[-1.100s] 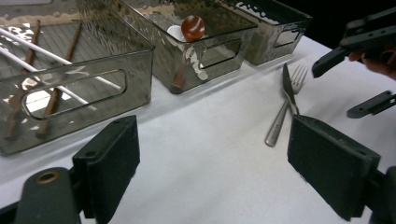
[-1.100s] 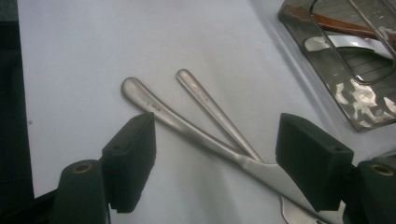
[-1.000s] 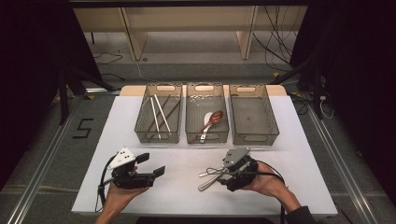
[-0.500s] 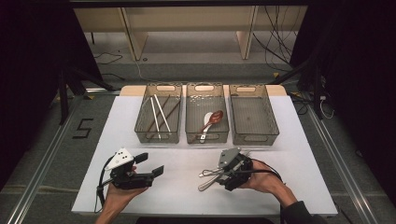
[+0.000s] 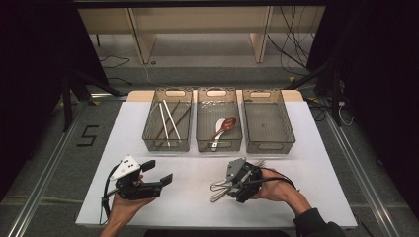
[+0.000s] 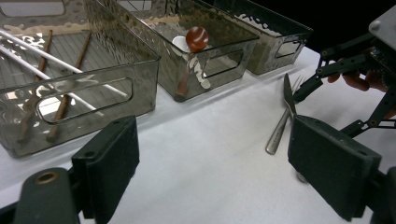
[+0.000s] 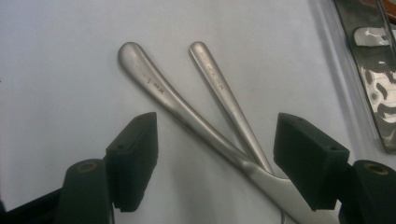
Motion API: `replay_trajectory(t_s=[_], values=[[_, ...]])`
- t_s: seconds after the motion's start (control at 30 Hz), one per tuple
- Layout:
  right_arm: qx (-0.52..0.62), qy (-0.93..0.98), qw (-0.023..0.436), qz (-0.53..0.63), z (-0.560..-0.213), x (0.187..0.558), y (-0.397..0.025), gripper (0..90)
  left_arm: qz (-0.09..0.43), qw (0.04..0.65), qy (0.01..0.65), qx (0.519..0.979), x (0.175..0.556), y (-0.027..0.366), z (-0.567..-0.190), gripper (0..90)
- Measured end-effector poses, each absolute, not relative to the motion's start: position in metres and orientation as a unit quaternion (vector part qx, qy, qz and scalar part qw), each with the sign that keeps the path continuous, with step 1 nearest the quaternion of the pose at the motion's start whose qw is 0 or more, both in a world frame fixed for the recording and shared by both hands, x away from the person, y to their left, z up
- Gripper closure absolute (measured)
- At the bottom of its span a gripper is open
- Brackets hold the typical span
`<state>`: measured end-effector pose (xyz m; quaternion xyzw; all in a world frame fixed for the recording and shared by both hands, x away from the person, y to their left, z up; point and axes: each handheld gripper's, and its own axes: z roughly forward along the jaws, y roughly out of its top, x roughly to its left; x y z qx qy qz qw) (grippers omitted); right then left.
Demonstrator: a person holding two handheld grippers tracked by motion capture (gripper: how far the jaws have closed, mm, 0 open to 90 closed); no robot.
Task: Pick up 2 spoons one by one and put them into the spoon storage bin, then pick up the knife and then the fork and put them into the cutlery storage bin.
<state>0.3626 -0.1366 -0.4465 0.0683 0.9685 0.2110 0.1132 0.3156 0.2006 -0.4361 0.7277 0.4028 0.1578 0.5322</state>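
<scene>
Under the right gripper (image 5: 236, 183), 2 metal handles (image 7: 196, 112) cross, heads hidden.

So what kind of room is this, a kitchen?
Probably a lab or test room, not a kitchen: a white table on a bare floor, loose cables behind it, and three clear bins for sorting cutlery.

Lab test station: white bench (image 5: 306, 163) ringed by black curtains (image 5: 34, 59), loose floor cables (image 5: 291, 54), taped number marker (image 5: 88, 136).
</scene>
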Motion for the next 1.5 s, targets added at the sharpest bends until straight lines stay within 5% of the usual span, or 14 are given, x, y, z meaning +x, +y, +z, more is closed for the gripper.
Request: replay_trajectory(t_s=[1.5], values=[[0.007, 0.986, 0.106, 0.130, -0.453, 0.375, -0.126, 50.1, 0.165, 0.518, 0.390, 0.743, 0.312, 0.200, -0.440, 16.0]])
